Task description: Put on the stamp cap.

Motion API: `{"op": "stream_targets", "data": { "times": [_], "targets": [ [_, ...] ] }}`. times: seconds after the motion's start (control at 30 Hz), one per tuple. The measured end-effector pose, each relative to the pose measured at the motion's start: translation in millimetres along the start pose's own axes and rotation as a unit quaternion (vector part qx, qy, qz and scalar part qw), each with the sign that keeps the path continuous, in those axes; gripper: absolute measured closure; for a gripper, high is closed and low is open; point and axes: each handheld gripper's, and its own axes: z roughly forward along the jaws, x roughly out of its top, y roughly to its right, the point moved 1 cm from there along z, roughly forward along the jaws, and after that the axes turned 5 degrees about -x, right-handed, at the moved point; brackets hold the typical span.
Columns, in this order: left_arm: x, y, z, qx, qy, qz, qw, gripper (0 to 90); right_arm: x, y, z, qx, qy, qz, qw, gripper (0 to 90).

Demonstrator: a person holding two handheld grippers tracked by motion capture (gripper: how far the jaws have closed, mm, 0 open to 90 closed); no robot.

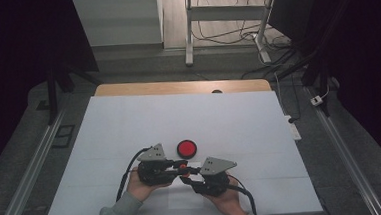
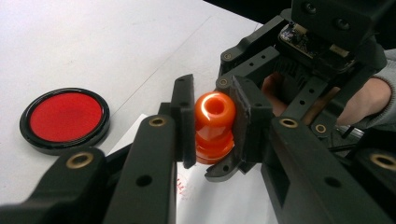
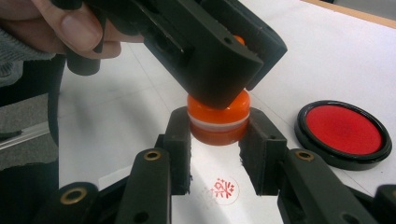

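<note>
No words or numbers can be read anywhere. A round red stamped mark [image 3: 223,188] sits on the white paper [image 3: 205,168]; its pattern is too small to read

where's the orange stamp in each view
High view: orange stamp low centre, between the two grippers.
Left gripper view: centre, between the left gripper's fingers.
Right gripper view: centre.
Shared landmark: red ink pad.
</note>
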Motion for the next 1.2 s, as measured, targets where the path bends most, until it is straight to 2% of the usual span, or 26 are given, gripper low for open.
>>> {"op": "stream_targets", "data": {
  "times": [0.63,0.83,1.2],
  "targets": [
    [-0.6,-0.7,-0.7,-0.006,0.009,-0.004,0.9999,72.5,1.6,-0.6,-2.2,-0.002,0.000,0.008,1.0000,65.0],
    [-1.5,-0.2,0.9,-0.001,0.008,-0.002,1.0000,72.6,2.0,-1.7,-2.4,-0.007,-0.003,0.006,1.0000,65.0],
    [-3.3,-1.5,2.0,-0.006,0.015,-0.009,0.9998,72.7,1.7,-0.8,-2.5,-0.006,-0.004,0.014,0.9999,65.1]
  ]
}}
